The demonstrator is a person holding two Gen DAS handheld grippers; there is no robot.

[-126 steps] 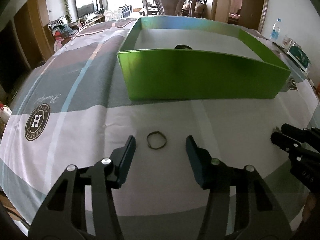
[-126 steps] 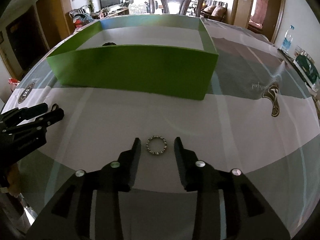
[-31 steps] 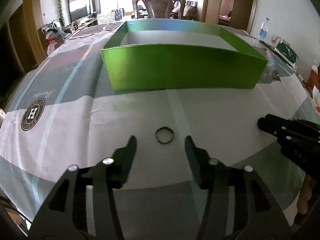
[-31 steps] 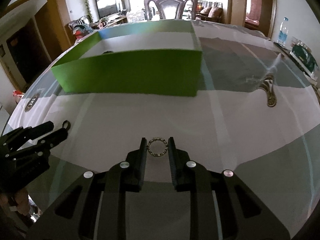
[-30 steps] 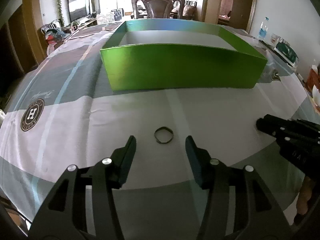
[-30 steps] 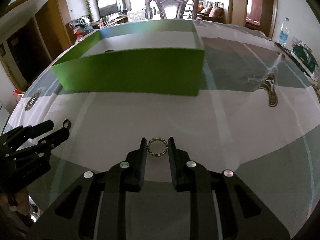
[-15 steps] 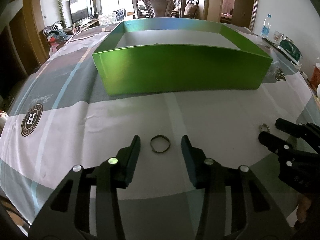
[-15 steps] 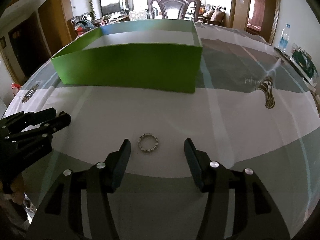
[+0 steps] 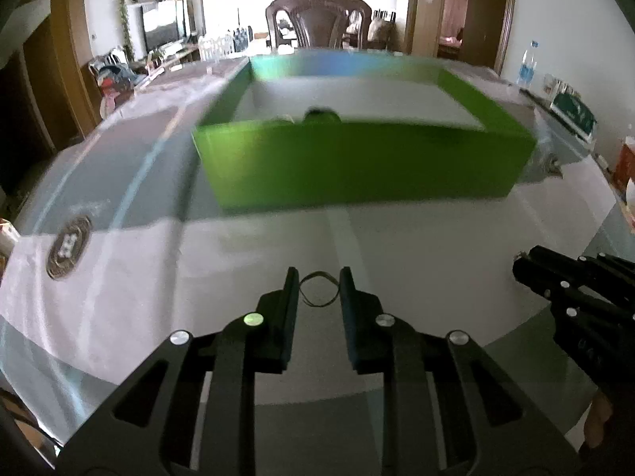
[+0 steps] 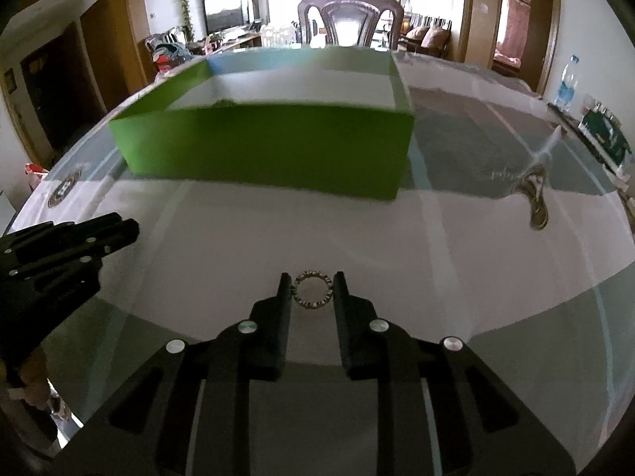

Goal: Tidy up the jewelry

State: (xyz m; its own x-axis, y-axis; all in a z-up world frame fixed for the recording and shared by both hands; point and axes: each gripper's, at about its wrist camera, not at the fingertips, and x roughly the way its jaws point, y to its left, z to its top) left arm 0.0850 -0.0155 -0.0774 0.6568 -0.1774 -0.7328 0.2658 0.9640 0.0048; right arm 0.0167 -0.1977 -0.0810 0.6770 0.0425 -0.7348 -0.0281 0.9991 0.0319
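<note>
My left gripper [image 9: 317,279] is shut on a thin dark bracelet [image 9: 318,290], held above the table. My right gripper [image 10: 311,283] is shut on a beaded ring bracelet [image 10: 312,289], also lifted off the table. A green open box [image 9: 357,162] with a white floor stands ahead of both; it also shows in the right wrist view [image 10: 270,142]. A dark piece of jewelry [image 9: 322,115] lies inside it near the front wall. The right gripper shows at the right edge of the left wrist view [image 9: 528,265], the left gripper at the left of the right wrist view [image 10: 119,226].
The table carries a grey and white cloth [image 9: 119,246] with round logos under glass. A dark wooden chair [image 9: 319,20] stands beyond the box. A water bottle [image 10: 565,83] and small packages [image 9: 571,109] sit at the far right edge.
Both grippers have closed on their bracelets and lifted them. The views have risen and moved toward the green box, so its inside now shows more.
</note>
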